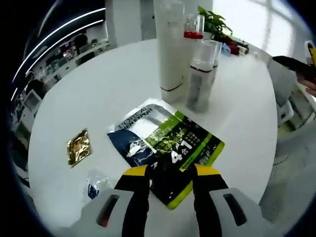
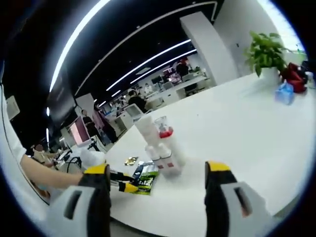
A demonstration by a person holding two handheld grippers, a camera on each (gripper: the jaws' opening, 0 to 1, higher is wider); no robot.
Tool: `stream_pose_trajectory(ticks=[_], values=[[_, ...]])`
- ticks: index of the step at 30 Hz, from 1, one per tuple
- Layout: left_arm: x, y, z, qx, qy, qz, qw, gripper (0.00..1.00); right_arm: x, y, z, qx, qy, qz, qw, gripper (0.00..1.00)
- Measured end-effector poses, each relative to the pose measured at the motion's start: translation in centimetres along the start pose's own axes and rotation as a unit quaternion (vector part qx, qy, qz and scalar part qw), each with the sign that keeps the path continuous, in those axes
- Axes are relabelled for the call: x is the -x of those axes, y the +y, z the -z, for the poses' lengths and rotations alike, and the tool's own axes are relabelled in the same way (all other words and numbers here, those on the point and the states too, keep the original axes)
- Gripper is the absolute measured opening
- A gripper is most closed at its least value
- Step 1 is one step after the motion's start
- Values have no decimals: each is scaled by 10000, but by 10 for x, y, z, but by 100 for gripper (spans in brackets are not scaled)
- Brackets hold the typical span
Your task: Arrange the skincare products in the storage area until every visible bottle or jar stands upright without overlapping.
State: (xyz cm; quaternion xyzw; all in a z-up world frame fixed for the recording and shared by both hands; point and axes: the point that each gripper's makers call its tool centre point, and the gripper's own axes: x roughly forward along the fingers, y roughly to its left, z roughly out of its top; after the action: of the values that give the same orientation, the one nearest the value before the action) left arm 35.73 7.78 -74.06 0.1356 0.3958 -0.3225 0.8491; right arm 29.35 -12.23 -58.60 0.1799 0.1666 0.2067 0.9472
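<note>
A flat sachet (image 1: 168,148) printed "L'ORÉAL MEN EXPERT" lies on the white tabletop (image 1: 98,94) near upright bottles (image 1: 190,54), its near edge between the left gripper (image 1: 170,180)'s parted jaws, while the right gripper (image 2: 158,185) gapes wide, holding nothing.

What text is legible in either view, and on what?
"L'ORÉAL MEN EXPERT": top edge of the flat sachet on the table.
"4" and "1": large white digits on its green-black part.
Remaining sachet print: too small.
Gold packet, bottles: nothing readable.
Right gripper view: all too small.
</note>
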Motion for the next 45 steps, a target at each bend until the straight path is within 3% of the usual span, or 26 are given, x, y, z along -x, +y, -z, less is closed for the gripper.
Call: stream_pose_trajectory(ticks=[14, 17, 25, 35, 45], values=[[-2, 5, -2, 16, 36, -10, 10000, 31, -3, 1, 0, 36, 33, -30, 10000, 79], [-1, 5, -2, 81, 70, -16, 9999, 36, -4, 2, 0, 56, 59, -54, 10000, 79], [14, 9, -6, 282, -145, 30, 9995, 45, -7, 6, 2, 102, 124, -128, 9998, 80], [51, 19, -12, 670, -511, -44, 9964, 56, -19, 11, 4, 233, 259, -247, 9991, 81], [88, 40, -4, 1105, -768, -241, 9906, 68, -28, 10, 1, 302, 344, -308, 9985, 83]])
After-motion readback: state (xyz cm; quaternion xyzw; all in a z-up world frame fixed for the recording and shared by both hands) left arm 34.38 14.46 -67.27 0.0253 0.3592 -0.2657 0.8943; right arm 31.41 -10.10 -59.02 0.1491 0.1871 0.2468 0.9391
